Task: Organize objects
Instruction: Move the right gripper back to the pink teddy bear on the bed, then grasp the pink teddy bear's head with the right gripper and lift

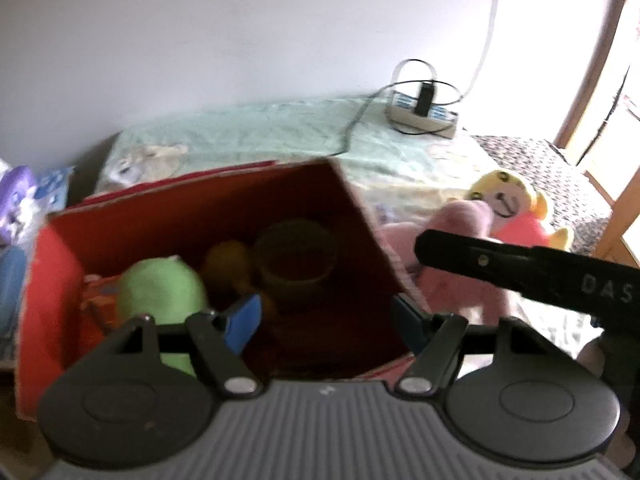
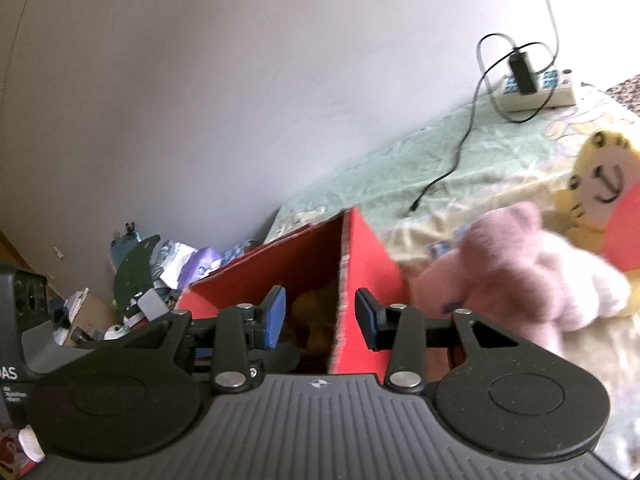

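Observation:
A red cardboard box point(image 1: 352, 216) stands open on the bed; it holds a green plush point(image 1: 160, 288), a yellow toy point(image 1: 228, 264) and a dark round cup point(image 1: 296, 256). My left gripper point(image 1: 328, 320) is open and empty over the box's near edge. A pink plush bear point(image 2: 520, 268) lies right of the box point(image 2: 368, 260), with a yellow plush in a red top point(image 2: 600, 184) behind it. My right gripper point(image 2: 320, 316) is open and empty, straddling the box's near corner. The right gripper's body point(image 1: 520, 268) crosses in front of the pink bear point(image 1: 460, 236) in the left wrist view.
A power strip point(image 1: 424, 114) with a black charger and cable lies at the back of the green bedsheet point(image 1: 280, 132), near the white wall. Clutter of bags and small items point(image 2: 160, 276) is piled left of the bed.

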{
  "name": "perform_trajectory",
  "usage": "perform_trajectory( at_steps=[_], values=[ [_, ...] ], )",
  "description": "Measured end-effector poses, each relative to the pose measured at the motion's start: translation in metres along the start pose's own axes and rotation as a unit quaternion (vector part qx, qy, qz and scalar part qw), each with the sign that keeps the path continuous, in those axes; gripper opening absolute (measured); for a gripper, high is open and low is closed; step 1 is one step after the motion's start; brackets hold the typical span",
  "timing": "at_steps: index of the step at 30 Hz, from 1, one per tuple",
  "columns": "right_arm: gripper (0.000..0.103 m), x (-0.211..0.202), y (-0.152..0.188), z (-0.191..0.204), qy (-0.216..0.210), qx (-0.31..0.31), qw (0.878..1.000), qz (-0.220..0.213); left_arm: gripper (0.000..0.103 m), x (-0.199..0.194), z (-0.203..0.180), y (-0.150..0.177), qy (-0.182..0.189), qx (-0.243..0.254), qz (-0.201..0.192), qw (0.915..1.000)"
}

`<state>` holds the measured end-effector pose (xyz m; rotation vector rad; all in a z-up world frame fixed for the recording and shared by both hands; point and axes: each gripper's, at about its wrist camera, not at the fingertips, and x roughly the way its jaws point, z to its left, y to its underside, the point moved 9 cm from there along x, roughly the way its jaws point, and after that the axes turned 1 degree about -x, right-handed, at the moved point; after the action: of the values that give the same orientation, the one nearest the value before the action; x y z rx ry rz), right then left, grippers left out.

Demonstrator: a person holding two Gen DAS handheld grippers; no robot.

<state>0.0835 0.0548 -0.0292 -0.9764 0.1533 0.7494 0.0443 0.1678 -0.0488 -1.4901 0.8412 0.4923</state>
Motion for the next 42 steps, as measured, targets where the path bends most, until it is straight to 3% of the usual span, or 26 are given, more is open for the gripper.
perform_trajectory(
  at_steps=[8, 19, 27, 36, 42],
  values=[
    [0.043, -0.033, -0.008, -0.045, 0.035, -0.012, 0.999, -0.010, 0.080, 0.006, -0.068, -0.002, 0.047, 0.047, -0.006, 0.9978],
    [0.043, -0.044, -0.016, -0.100, 0.052, -0.001, 0.999, 0.009, 0.080, 0.047, -0.128, 0.012, 0.082, 0.052, 0.037, 0.9945],
    [0.043, -0.027, -0.023, -0.113, 0.023, -0.019, 0.999, 0.042, 0.090, 0.070, -0.146, 0.018, 0.073, 0.040, 0.044, 0.9956],
    [0.043, 0.002, -0.020, -0.118, -0.002, -0.045, 0.995, 0.093, 0.086, 0.096, -0.140, 0.021, 0.045, 0.012, 0.063, 0.9969],
    [0.042, 0.021, -0.013, -0.111, -0.010, -0.095, 0.988, 0.124, 0.073, 0.114, -0.141, 0.022, 0.028, 0.020, 0.083, 0.9959]
  ],
)
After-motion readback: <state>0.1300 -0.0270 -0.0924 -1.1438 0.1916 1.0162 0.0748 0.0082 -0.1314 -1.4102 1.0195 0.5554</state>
